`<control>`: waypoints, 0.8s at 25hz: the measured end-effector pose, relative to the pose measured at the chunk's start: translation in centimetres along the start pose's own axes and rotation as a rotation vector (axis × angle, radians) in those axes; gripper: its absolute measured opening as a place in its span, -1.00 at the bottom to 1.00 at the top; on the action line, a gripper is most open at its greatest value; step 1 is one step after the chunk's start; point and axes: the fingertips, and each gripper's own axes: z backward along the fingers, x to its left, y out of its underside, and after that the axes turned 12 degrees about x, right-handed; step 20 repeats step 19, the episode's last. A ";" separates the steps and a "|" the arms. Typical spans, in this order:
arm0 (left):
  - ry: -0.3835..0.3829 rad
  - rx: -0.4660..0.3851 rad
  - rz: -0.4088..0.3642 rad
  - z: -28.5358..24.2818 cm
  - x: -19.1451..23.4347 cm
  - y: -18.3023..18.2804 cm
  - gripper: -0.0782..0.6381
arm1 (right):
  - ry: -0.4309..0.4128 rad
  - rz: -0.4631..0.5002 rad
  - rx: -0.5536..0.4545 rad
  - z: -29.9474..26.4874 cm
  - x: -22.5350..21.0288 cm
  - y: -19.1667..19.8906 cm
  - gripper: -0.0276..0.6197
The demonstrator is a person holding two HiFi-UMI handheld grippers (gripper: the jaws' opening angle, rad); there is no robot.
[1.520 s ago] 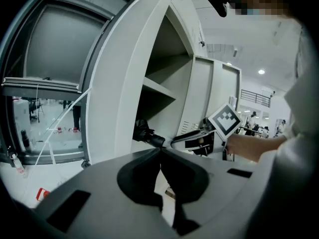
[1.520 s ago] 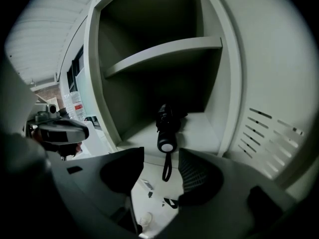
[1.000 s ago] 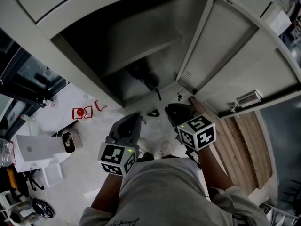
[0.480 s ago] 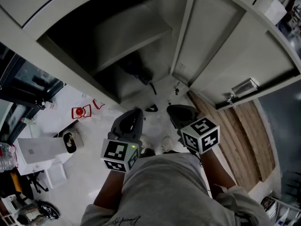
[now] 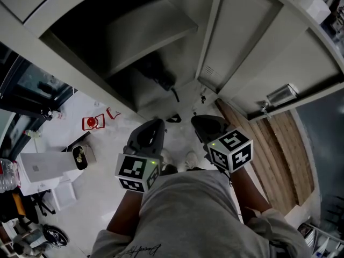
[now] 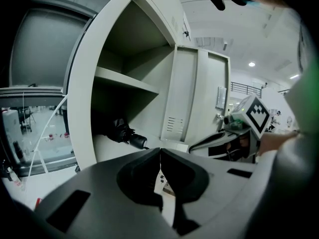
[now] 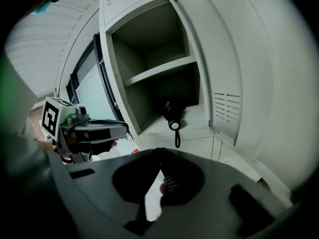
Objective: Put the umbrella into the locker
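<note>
Both grippers hang before the open locker [image 5: 80, 58] holding nothing: the left gripper [image 6: 160, 153] has its fingers pressed together, and so has the right gripper [image 7: 160, 156]. I judge they're idle because the job looks done, as the umbrella [image 7: 172, 114] lies on the floor of the lower compartment, under the shelf [image 7: 159, 69]. Its long axis runs front to back, handle end toward the opening, strap dangling over the front lip

1. Locker [image 7: 107, 59] mouth wide open, door [image 7: 224, 59] swung clear to the right.
2. Shelf [image 7: 159, 69] splits it across; open room above.
3. Below, umbrella [image 7: 172, 114] lies on the locker floor, handle at the front edge, strap hanging over; room above it under the shelf.
</note>
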 end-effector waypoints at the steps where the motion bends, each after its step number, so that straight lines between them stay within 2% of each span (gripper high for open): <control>1: -0.002 0.000 0.000 0.0 0.0 0.0 -0.73 | -0.002 0.001 0.000 0.0 0.1 0.0 -0.83; 20: -0.004 0.010 0.000 0.9 0.3 0.3 -0.73 | -0.044 -0.006 0.012 -1.2 1.5 0.5 -0.83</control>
